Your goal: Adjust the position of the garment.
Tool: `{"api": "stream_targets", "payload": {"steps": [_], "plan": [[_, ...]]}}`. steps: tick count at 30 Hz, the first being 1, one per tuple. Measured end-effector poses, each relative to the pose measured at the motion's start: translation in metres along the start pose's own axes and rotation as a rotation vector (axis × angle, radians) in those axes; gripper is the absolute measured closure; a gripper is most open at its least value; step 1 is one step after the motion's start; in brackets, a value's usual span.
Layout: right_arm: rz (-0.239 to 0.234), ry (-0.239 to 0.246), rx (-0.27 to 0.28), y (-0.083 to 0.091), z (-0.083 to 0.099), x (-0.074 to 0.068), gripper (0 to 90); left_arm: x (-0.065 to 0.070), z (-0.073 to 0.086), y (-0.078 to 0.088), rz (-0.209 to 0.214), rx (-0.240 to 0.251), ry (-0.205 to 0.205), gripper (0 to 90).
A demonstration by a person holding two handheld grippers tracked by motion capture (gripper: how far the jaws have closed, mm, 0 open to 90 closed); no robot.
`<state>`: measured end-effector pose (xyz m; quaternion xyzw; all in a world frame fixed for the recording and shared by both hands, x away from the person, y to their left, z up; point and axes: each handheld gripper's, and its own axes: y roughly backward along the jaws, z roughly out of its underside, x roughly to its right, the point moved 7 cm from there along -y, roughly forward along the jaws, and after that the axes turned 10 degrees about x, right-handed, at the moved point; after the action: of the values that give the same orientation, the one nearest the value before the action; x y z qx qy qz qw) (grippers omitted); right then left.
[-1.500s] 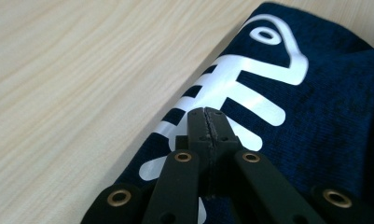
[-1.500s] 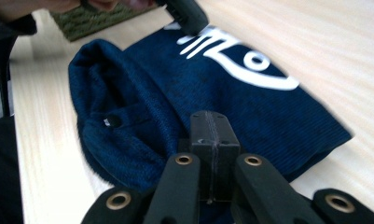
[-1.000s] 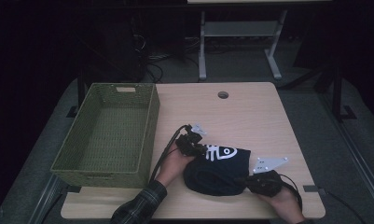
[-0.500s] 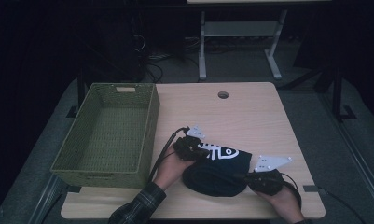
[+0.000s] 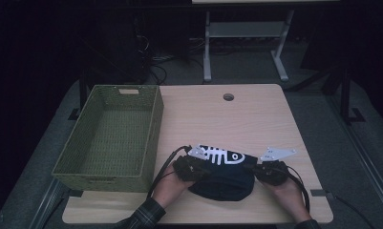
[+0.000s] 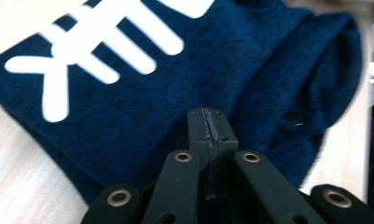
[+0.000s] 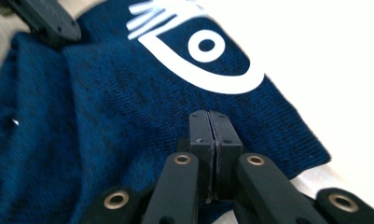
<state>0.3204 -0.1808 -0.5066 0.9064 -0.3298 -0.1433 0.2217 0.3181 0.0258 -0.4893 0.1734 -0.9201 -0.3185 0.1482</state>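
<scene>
Two clenched tools, left and right, flank a folded navy sweater; white fishbone print.

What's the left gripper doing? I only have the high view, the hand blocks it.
Observer: In the left gripper view the left gripper is shut, jaws pressed together, tips against the navy knit garment. I can't tell whether fabric is pinched.
Operator: And the right one?
Observer: The right gripper is shut too, tips over the garment's edge near the white fish-head print.
Operator: Is the print a full fish?
Observer: A fish skeleton: the left gripper view shows the white rib bars, the right gripper view the head with a round eye.
Operator: Anything in the basket?
Observer: That's your view: the green wicker basket looks empty.
</scene>
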Motion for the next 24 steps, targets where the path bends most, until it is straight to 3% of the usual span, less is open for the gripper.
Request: {"api": "stream_targets", "payload": {"steps": [4, 10, 14, 17, 22, 24], "plan": [[0.0, 0.014, 0.01, 0.001, 0.0, 0.0, 85.4, -0.001, -0.001, 0.002, 0.003, 0.015, 0.009, 88.9], [0.022, 0.003, 0.064, 0.012, -0.002, 0.001, 70.4, -0.012, -0.01, 0.018, -0.041, 0.07, 0.062, 70.3], [0.076, -0.015, 0.091, 0.024, -0.001, 0.009, 54.4, -0.023, -0.012, 0.027, -0.087, 0.097, 0.1, 58.3], [0.121, -0.055, 0.104, 0.035, 0.004, 0.018, 41.0, -0.032, -0.01, 0.029, -0.108, 0.097, 0.127, 48.5], [0.211, -0.071, 0.075, 0.048, 0.017, 0.031, 25.4, -0.038, -0.004, 0.024, -0.115, 0.073, 0.158, 34.6], [0.225, -0.079, 0.059, 0.05, 0.024, 0.034, 18.9, -0.04, 0.0, 0.021, -0.119, 0.051, 0.163, 27.8]]}}
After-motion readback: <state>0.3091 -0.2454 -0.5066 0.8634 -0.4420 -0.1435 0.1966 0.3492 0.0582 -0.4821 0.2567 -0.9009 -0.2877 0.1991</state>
